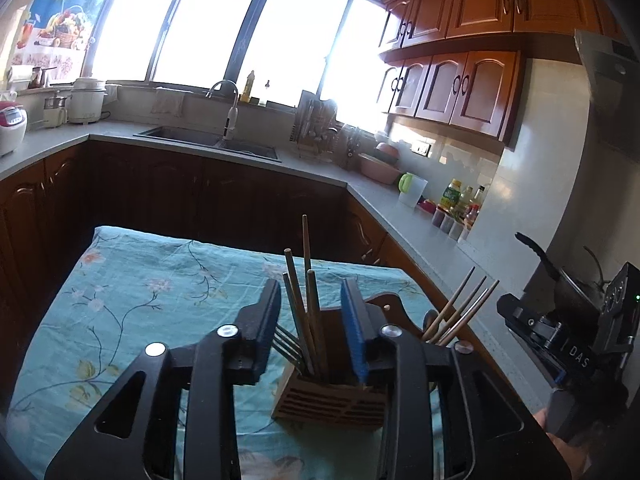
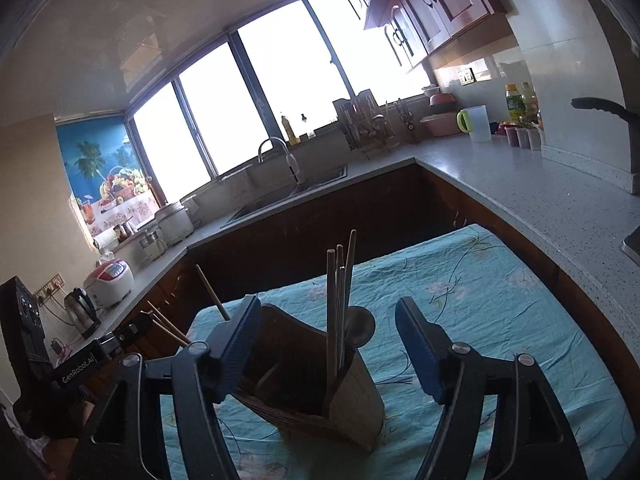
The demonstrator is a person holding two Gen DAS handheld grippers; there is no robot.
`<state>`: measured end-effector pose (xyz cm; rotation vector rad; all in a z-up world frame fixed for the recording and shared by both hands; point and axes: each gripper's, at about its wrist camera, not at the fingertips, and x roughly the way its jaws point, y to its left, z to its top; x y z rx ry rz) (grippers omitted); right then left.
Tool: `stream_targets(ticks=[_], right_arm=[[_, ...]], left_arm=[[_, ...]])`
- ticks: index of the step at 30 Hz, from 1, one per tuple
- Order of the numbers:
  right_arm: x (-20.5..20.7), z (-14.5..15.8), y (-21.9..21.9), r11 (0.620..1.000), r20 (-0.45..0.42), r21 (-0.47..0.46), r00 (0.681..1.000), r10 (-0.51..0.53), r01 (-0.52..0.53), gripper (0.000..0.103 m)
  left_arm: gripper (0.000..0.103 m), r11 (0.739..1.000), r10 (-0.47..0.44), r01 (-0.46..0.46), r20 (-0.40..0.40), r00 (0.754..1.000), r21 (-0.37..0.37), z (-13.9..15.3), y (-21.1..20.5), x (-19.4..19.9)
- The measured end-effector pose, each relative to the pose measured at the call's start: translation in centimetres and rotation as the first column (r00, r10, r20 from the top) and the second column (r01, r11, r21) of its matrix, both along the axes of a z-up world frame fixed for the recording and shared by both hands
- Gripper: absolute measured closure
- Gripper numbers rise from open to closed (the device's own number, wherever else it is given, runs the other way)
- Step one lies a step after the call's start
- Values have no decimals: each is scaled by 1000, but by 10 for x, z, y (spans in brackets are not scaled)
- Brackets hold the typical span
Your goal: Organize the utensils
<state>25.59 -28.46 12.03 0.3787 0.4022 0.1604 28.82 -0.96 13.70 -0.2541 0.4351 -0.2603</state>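
Wooden utensil holder stands on the cloth-covered tabletop, holding chopsticks, a fork and a spoon. Left gripper jaws released, straddling the chopsticks without pressing. Right gripper jaws wide, empty. Recommended: back both out straight, clear of the upright sticks, avoiding tipping the holder.

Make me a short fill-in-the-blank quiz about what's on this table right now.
1. The chopsticks stand in a wooden ____.
2. The holder rests on a floral ____ cloth.
3. Beside the chopsticks, a metal ____ leans in the left compartment.
4. Both tongs, left and right, are ____.

Missing words: holder; turquoise; fork; open
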Motion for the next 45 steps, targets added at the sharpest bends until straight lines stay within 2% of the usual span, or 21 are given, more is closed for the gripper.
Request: stream_targets(ticks=[1,2,3,5,8,14,21,34,38,45], right_arm=[[-3,2,-2,1000,7,0,1000,-10,10,25],[-7,2,-4,1000,14,1,1000,-16,16,19],[-10,2,-5,1000,22,1,999,-25,25,14],[-19,-2,-8,999,37,1,998,-47,47,3],[-30,-15,-12,999,22,18,999,-48,48,2],[-55,-39,-8,1000,-21,14,999,-27,27,2],[-93,-49,3,998,-20,-57,1000,-9,8,2],[-150,-45,23,986,36,-165,999,13,-6,1],[-166,-46,29,981,66,-192,998,14,-1,0],[-195,-66,44,964,118,-264,993,-2,33,0]], left_arm=[[60,1000,6,-6,2,1000,-5,0,2,-5],[52,1000,13,-13,1,1000,-9,-1,5,-11],[39,1000,24,-24,-1,1000,-11,-2,7,-16],[21,998,64,-64,-2,998,-16,-6,14,-28],[13,995,100,-100,-2,995,-8,-17,21,-46],[11,992,124,-124,-36,992,18,-41,32,-77],[11,989,150,-150,-73,986,8,-58,47,-110],[11,986,155,-153,-14,988,63,-62,45,-167],[11,981,168,-170,30,985,89,-63,44,-185],[10,974,171,-178,61,983,137,-83,36,-213]])
